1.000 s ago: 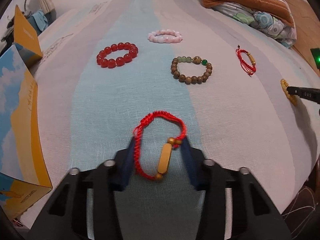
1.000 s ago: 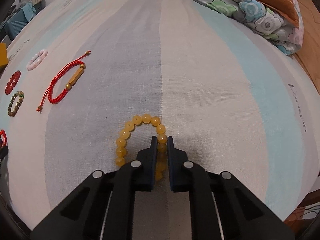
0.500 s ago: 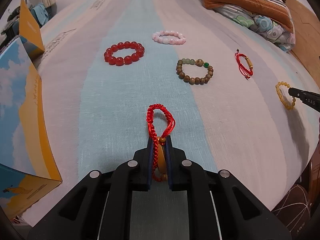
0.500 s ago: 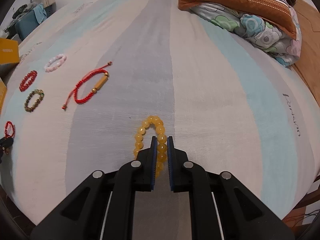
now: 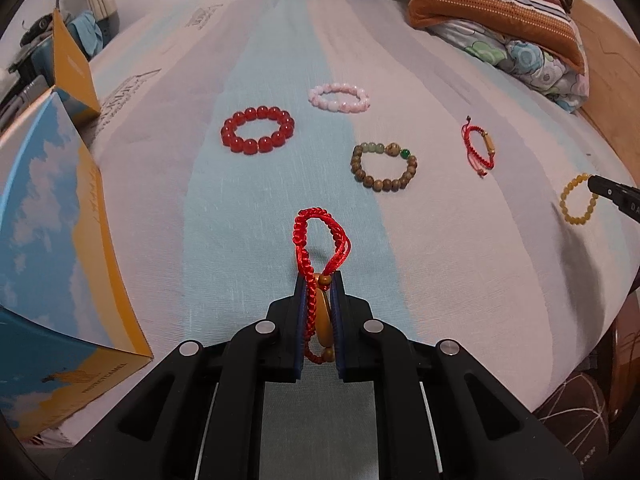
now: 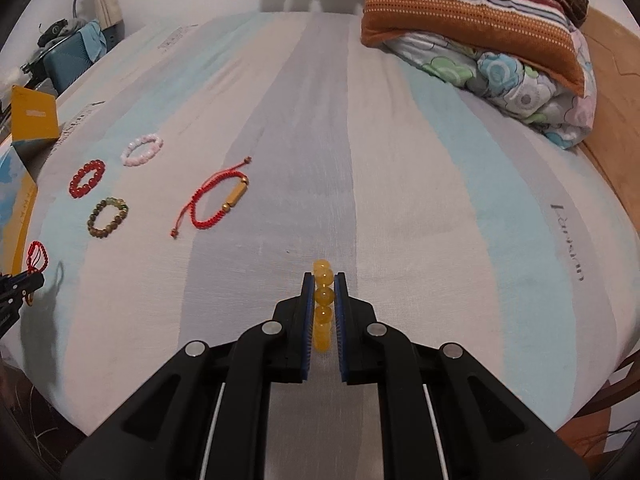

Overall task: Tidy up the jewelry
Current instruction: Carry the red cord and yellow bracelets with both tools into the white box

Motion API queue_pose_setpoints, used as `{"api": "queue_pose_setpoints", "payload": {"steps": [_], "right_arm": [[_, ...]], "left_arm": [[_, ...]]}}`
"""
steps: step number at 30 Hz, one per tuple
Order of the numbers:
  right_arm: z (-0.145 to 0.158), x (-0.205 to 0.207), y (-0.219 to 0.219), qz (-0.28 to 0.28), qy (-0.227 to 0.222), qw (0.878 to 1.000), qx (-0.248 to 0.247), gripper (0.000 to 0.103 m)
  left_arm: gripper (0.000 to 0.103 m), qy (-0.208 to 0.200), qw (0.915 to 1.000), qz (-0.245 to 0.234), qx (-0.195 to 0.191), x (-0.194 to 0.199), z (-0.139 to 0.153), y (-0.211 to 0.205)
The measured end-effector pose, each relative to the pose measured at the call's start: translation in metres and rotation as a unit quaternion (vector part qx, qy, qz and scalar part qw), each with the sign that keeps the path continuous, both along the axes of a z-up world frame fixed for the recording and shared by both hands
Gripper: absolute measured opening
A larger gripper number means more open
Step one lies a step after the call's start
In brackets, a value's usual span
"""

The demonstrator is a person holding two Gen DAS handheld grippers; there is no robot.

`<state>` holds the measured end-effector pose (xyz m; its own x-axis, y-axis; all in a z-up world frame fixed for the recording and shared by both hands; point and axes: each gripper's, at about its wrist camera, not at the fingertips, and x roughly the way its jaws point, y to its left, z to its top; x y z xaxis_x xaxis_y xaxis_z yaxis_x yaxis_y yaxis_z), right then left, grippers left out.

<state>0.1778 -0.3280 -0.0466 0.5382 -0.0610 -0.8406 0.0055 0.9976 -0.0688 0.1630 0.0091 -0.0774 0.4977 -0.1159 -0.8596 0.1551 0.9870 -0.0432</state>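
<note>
Pinching a red braided cord bracelet [image 5: 318, 264] between its pads, the left gripper [image 5: 319, 280] has its fingers clamped on the amber tube bead, with the cord loop standing out past the fingertips above the striped bedsheet [image 5: 256, 208]. Beyond those fingertips lie a brown wooden bead bracelet [image 5: 384, 166], a red bead bracelet [image 5: 258, 129] further off to the left and a pink bead bracelet [image 5: 339, 97] furthest out; a second red cord bracelet [image 5: 480, 148] lies off to the right. An open blue and yellow box [image 5: 60, 240] sits to the left of the fingers. The right gripper [image 6: 323, 280] has its fingers closed on a yellow bead bracelet [image 6: 322, 304], whose beads run in a line between the pads, one bead poking past the tips
</note>
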Motion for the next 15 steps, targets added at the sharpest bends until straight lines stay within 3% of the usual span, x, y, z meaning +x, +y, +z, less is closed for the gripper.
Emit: {"api": "queue_pose_setpoints", "payload": {"steps": [15], "right_arm": [[0.025, -0.015, 0.017, 0.002, -0.02, 1.0, 0.007, 0.009]], "left_arm": [[0.01, -0.016, 0.9998, 0.011, 0.011, 0.0, 0.04, 0.0]]}}
